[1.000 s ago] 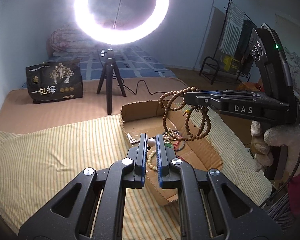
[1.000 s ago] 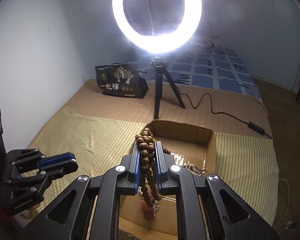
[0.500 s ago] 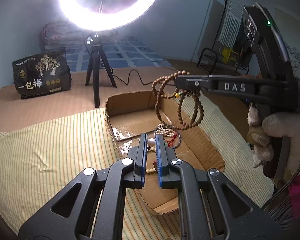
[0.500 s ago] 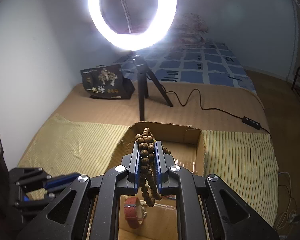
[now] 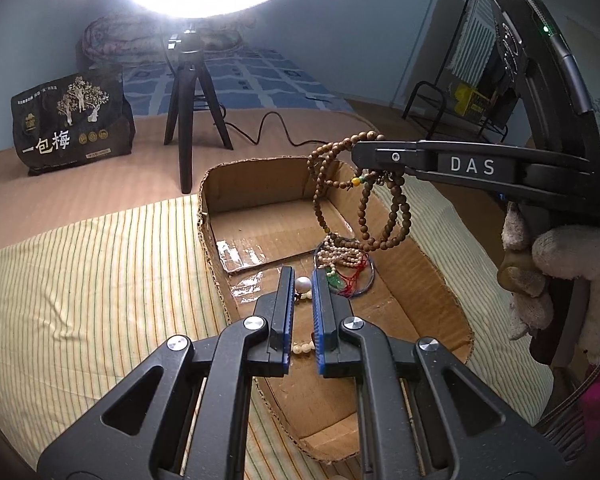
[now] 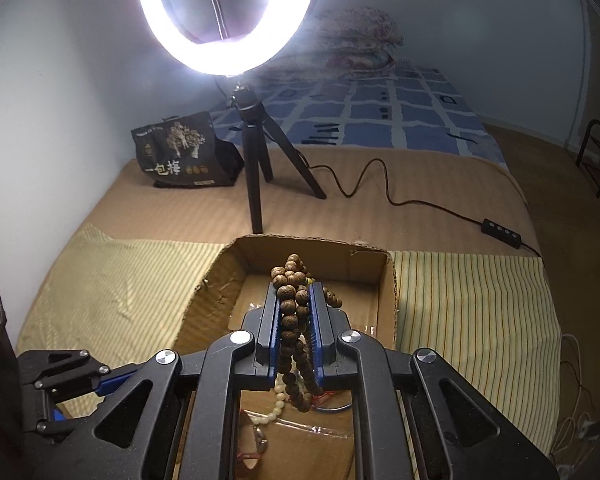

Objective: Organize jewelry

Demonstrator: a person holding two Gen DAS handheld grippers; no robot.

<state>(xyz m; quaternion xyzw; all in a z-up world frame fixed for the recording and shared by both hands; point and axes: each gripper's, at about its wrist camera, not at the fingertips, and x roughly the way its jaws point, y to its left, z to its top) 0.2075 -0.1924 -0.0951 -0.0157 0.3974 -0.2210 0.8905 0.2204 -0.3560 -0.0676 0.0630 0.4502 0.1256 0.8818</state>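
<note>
Moved: right gripper (image 6: 294,300) carried the brown wooden bead strand (image 5: 364,204) farther over the open cardboard box (image 5: 260,184).
Right gripper: clamped on strand.
Left gripper (image 5: 301,280): narrow, pinching a cream pearl-bead string (image 5: 302,284).

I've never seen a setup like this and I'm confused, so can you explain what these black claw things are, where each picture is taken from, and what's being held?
The black claws are hand-held grippers, one in each of a person's hands, each with a camera looking along its two fingers.

One picture is from the left gripper, which pinches a large white pearl on a cream bead string. The right gripper comes in from the side there, held by a gloved hand.

The other picture is from that right gripper, shut on a string of brown wooden beads that dangles above an open cardboard box.

The box sits on a striped cloth on a bed. Inside lie more bead strings with red cord. Behind stands a ring light on a tripod, beside a black bag.
</note>
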